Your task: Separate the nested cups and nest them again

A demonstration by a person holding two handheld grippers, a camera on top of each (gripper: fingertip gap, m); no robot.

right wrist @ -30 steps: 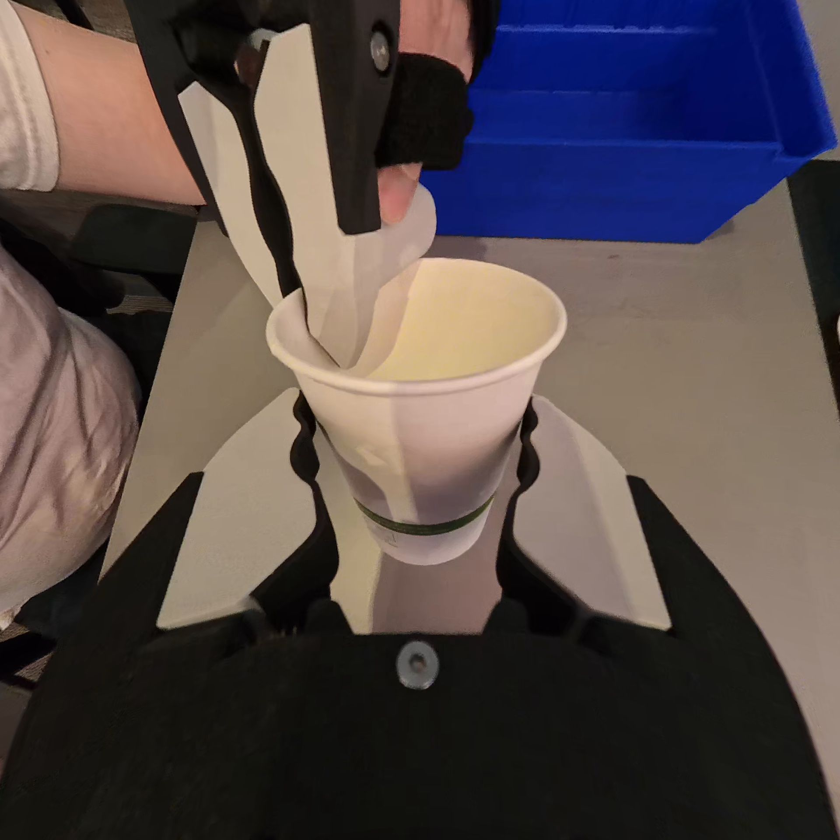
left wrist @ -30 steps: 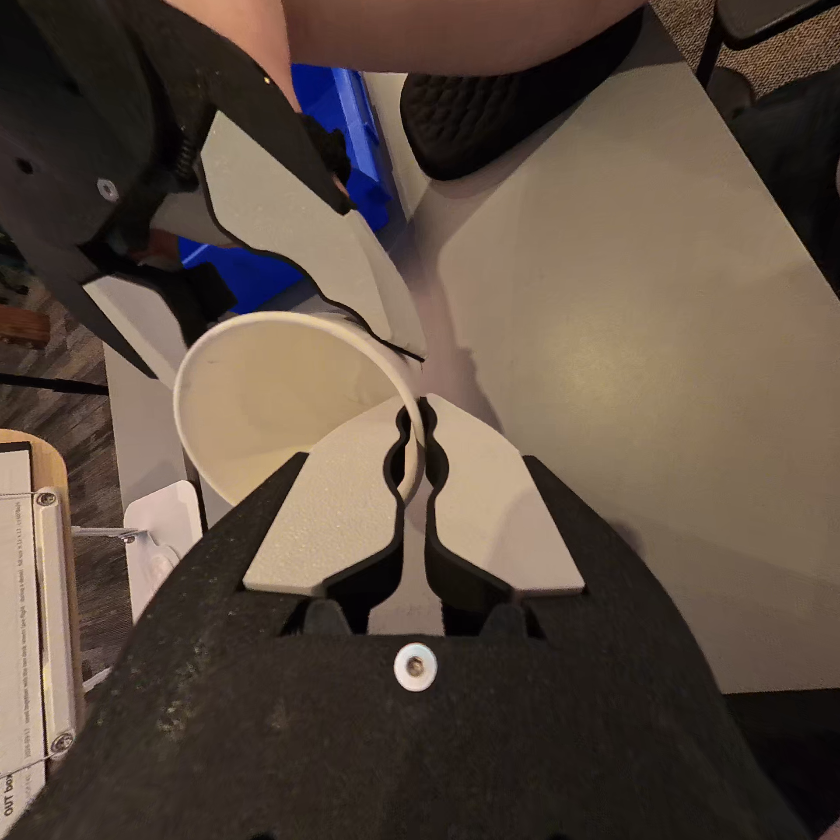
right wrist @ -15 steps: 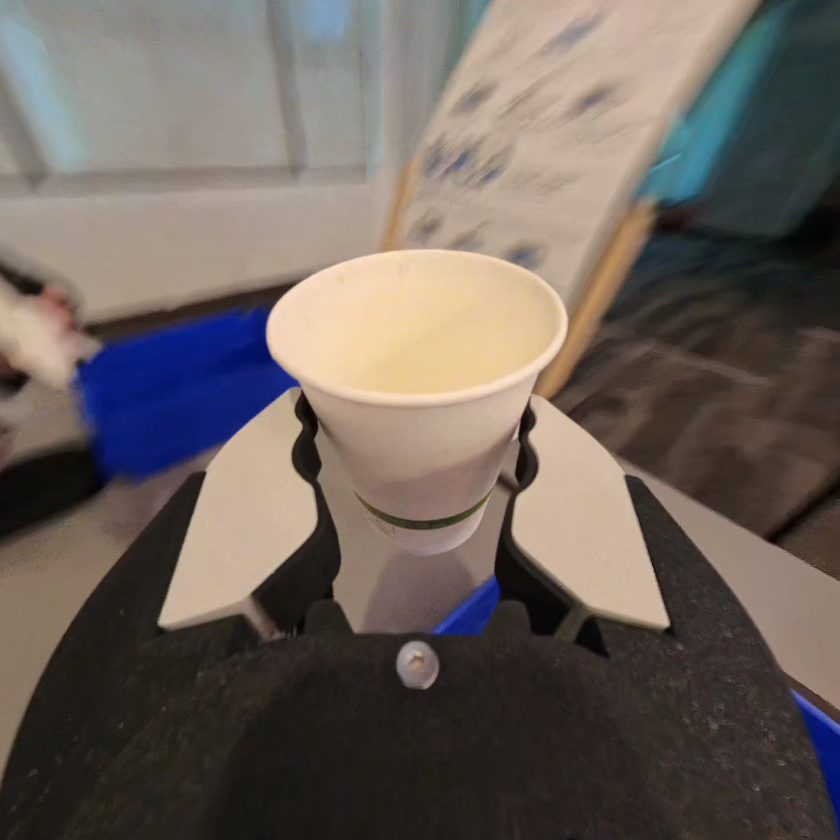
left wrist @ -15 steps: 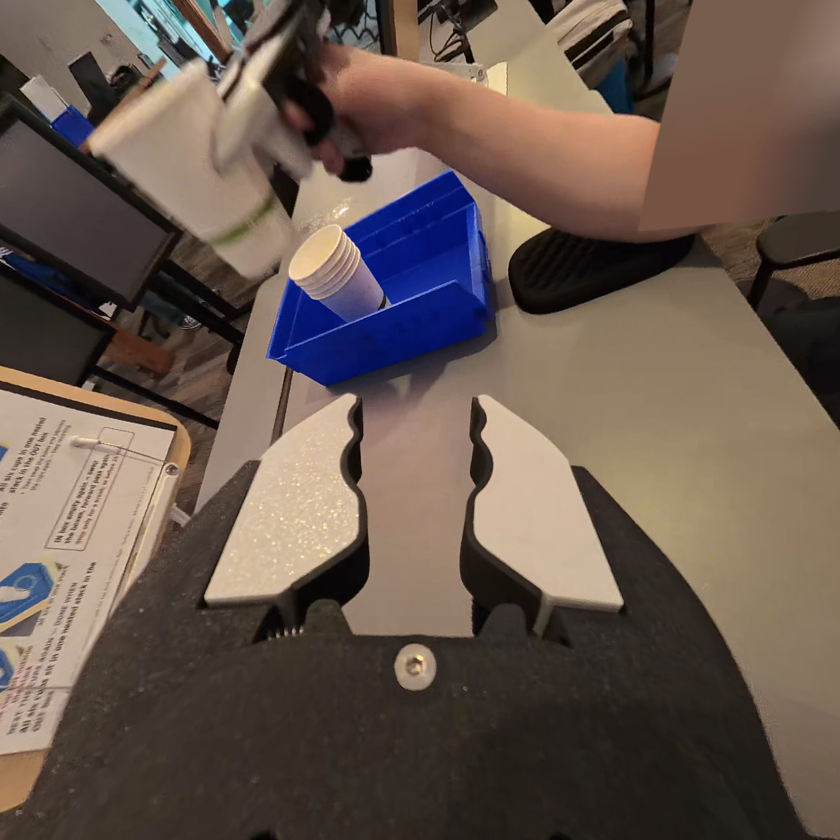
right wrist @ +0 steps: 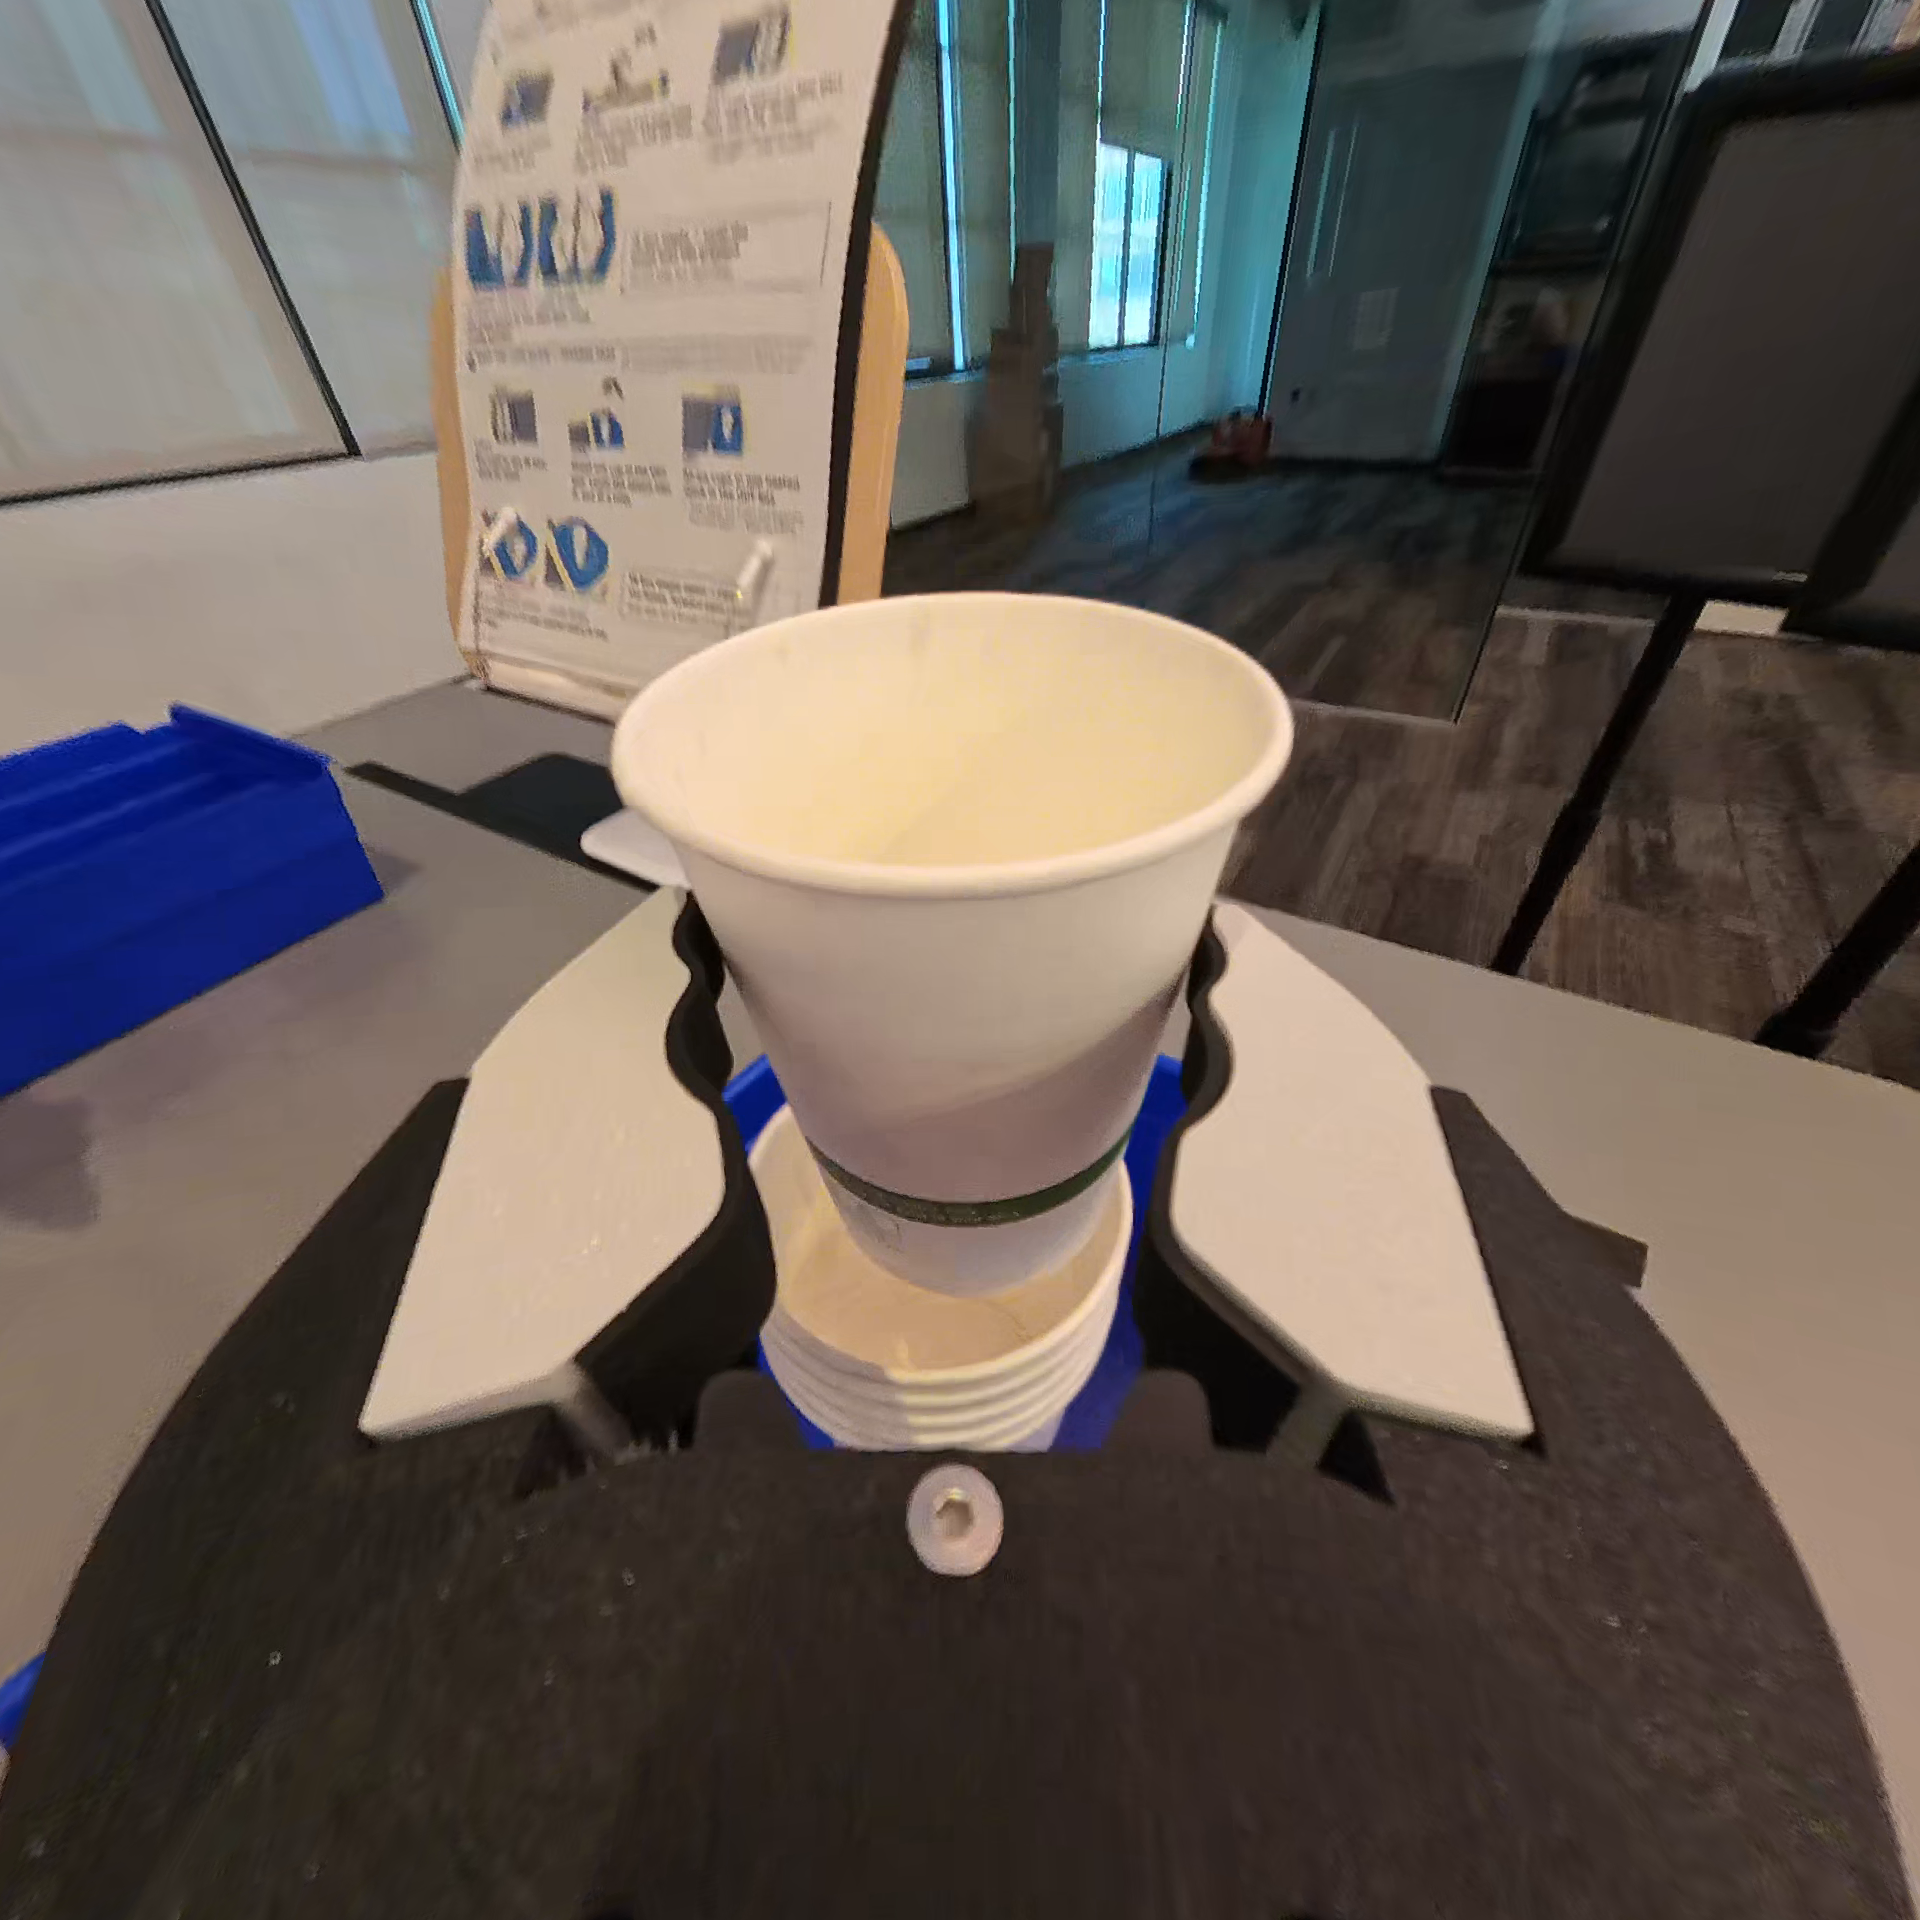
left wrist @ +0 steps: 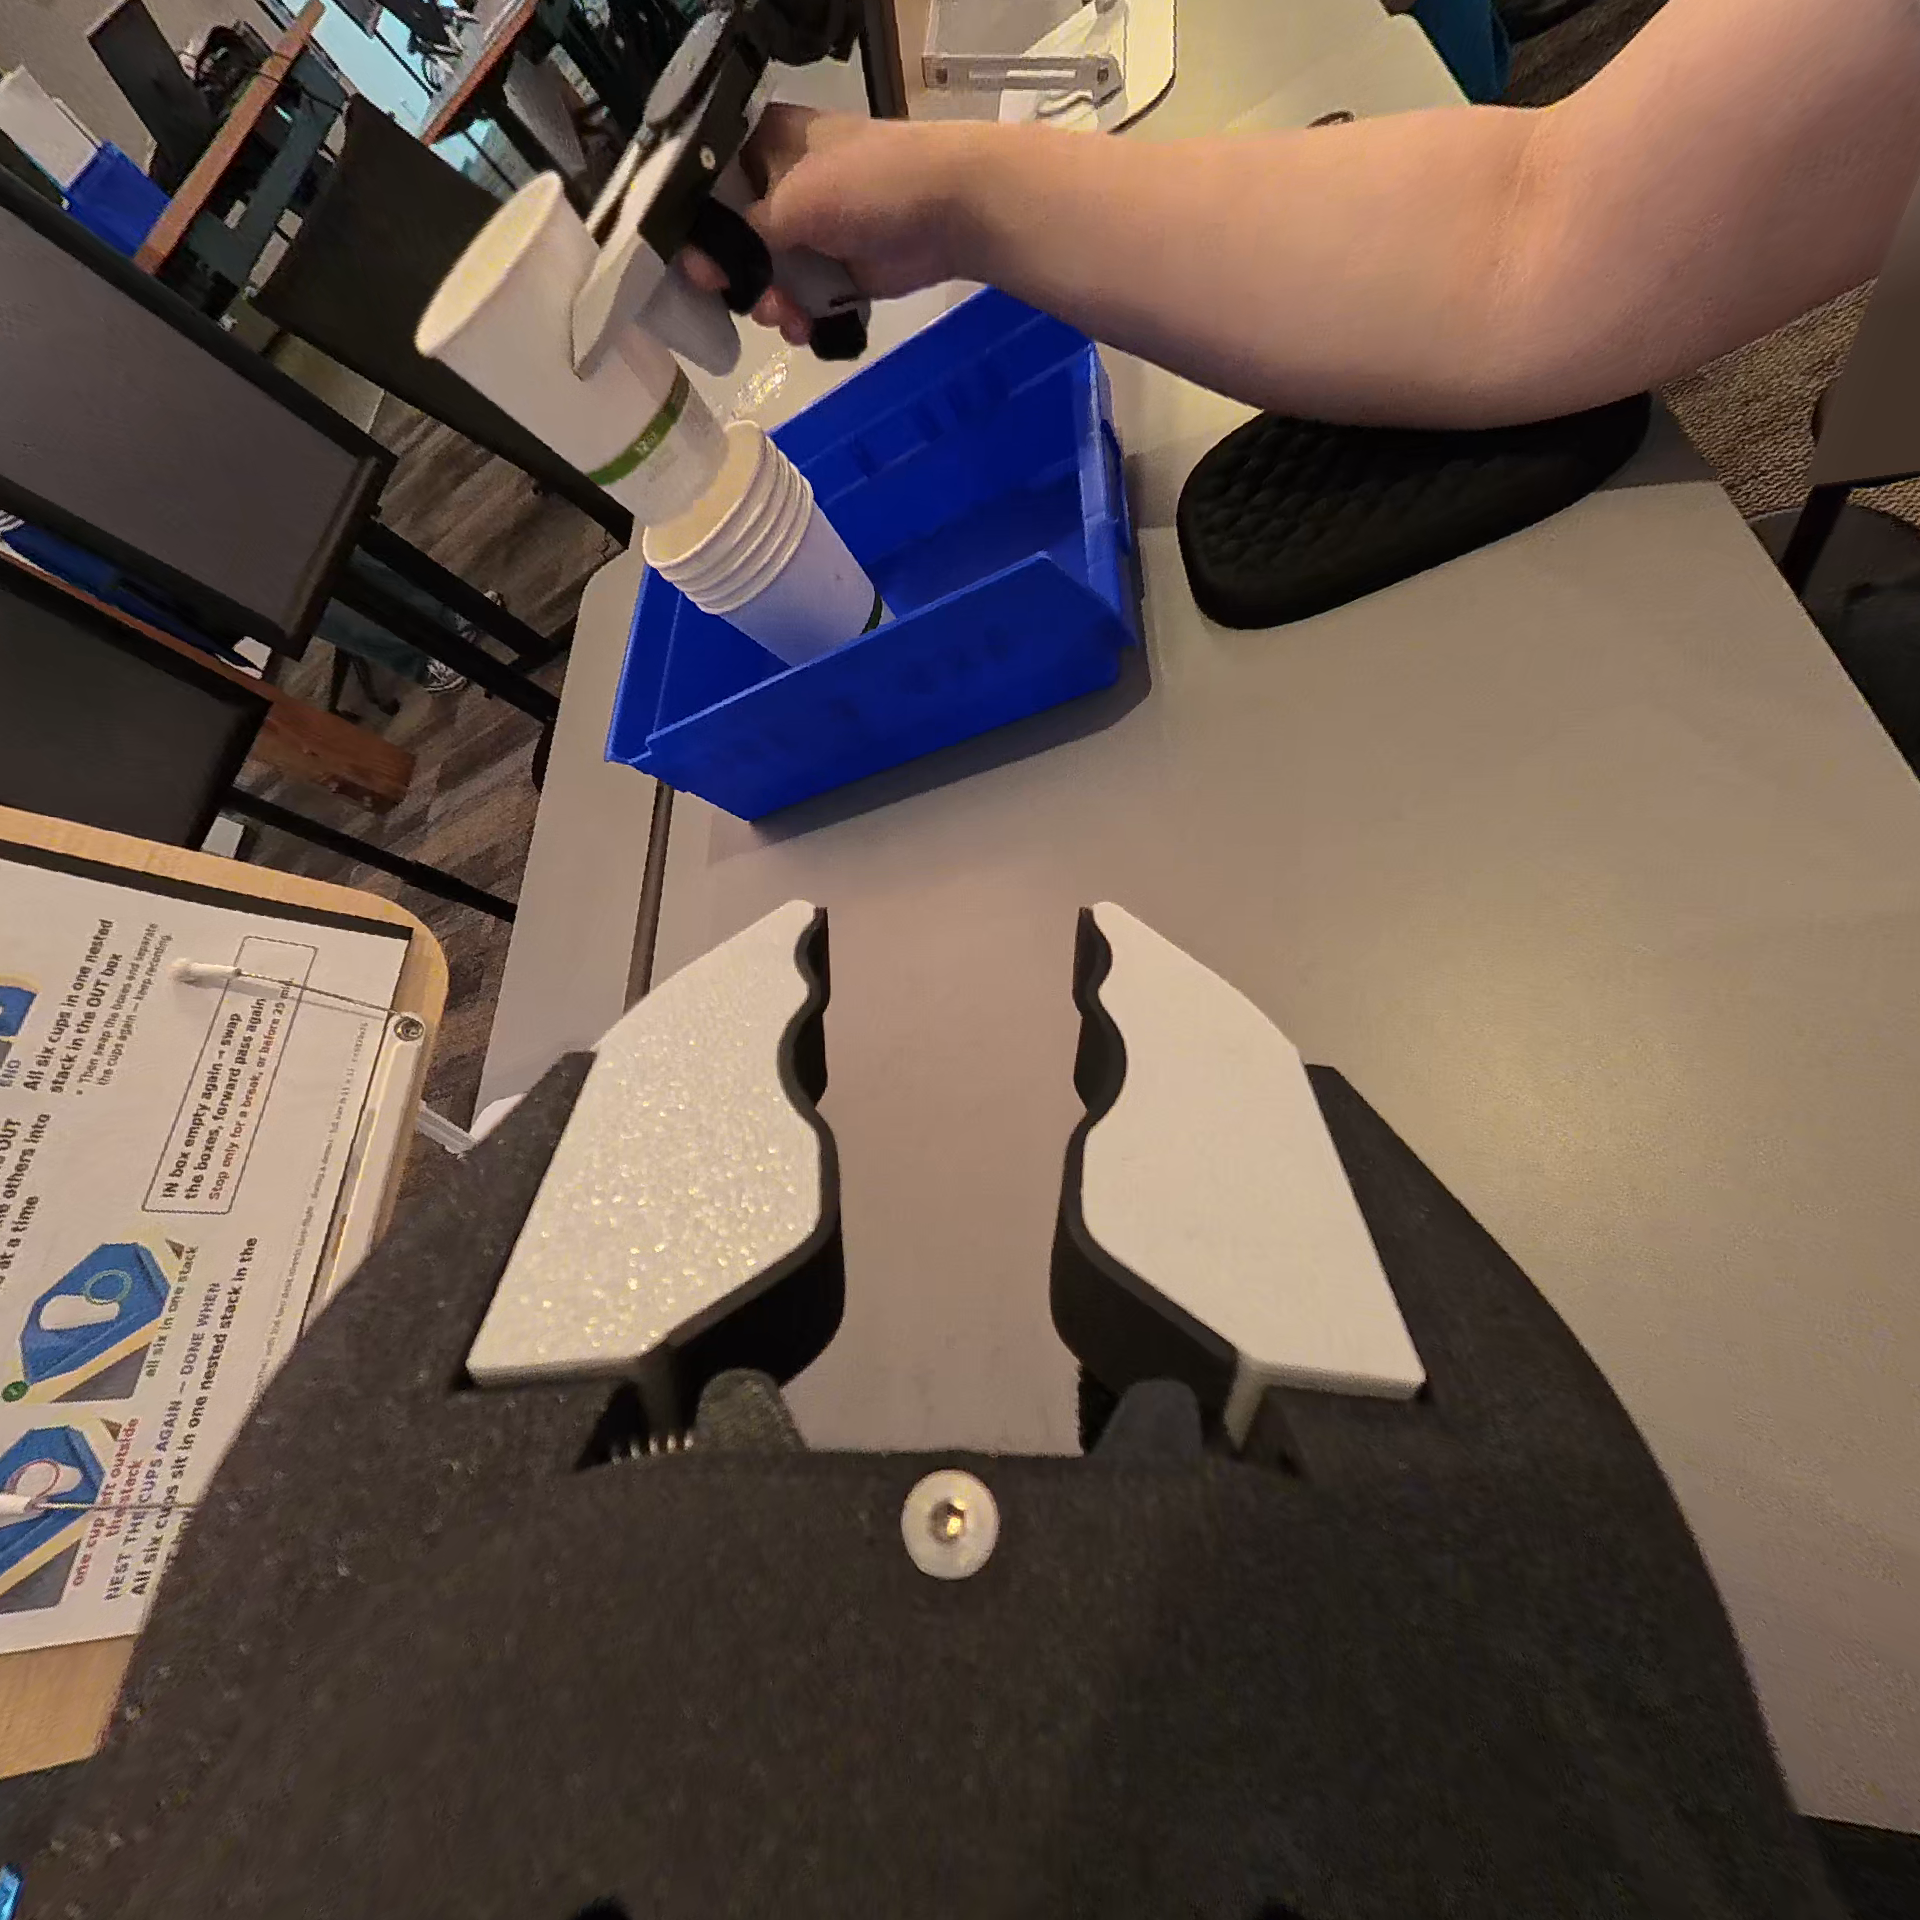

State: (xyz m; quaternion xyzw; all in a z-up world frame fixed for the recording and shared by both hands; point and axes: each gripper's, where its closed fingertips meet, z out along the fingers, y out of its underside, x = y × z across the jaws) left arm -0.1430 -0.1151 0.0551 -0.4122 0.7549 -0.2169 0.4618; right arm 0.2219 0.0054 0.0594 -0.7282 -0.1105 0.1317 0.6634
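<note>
Over the blue bin, the right gripper pinches a light, crushable paper cup mid-wall, its base apparently entering the stack; the left gripper hangs empty, jaws apart.

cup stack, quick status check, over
Right gripper shut on single cup, its base entering cup stack in blue bin. Left gripper open, empty, over table. Nothing in the way.

Grippers: two, one at 6 o'clock, one at 11 o'clock. Loose paper cup: one. Cup stack at 11 o'clock: about five rims visible. Blue bins: two, one beneath the stack, another at 9 o'clock. Instruction board: one.
</note>
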